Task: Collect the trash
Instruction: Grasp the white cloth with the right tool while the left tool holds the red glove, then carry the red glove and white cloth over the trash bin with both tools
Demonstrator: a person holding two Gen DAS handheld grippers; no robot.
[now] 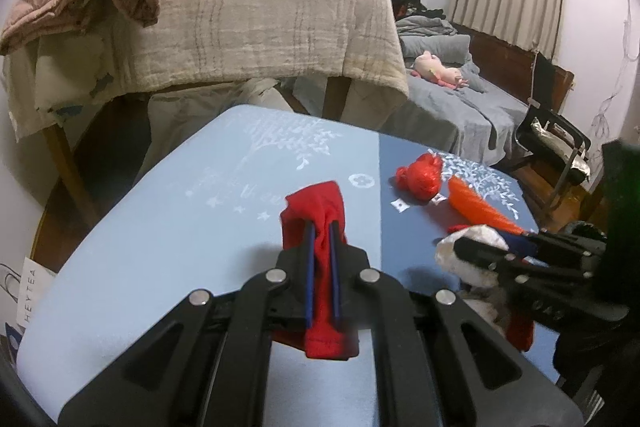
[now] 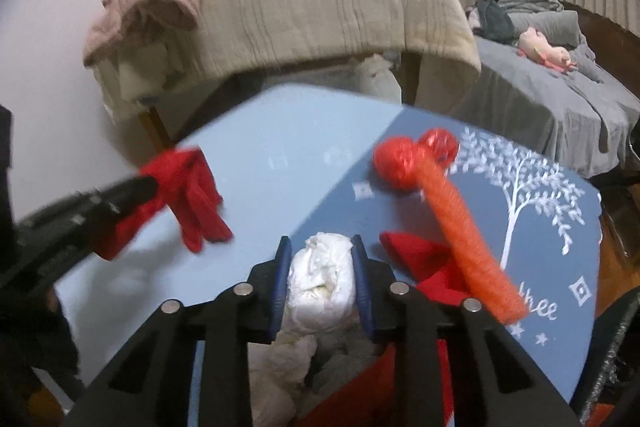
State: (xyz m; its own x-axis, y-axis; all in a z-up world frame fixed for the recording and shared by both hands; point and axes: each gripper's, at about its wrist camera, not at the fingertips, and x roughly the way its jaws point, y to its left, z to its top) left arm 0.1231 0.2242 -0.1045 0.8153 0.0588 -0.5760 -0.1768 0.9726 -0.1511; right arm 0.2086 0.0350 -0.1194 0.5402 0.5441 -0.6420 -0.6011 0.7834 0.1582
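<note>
Trouble could come if the right claw (image 2: 320, 269), closed on the soft white wad (image 2: 320, 279) over the table (image 2: 256, 163), squeezes unevenly and drops it, while the left claw (image 1: 322, 235) pinches red cloth (image 1: 314, 205).

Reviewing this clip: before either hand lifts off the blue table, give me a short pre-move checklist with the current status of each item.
1. Left gripper shut on the red fabric piece: ok.
2. Crumpled white tissue wad sits between the right gripper fingers: ok.
3. Right fingers pressing firmly on the wad: cannot tell; they flank it closely, but the view is blurred.
4. Orange ribbed tube clear of the right gripper: ok, it lies beside it, apart.
5. Red crumpled plastic ball still to collect on the blue patterned table: not ok.
6. Trash container in sight: cannot tell.
</note>
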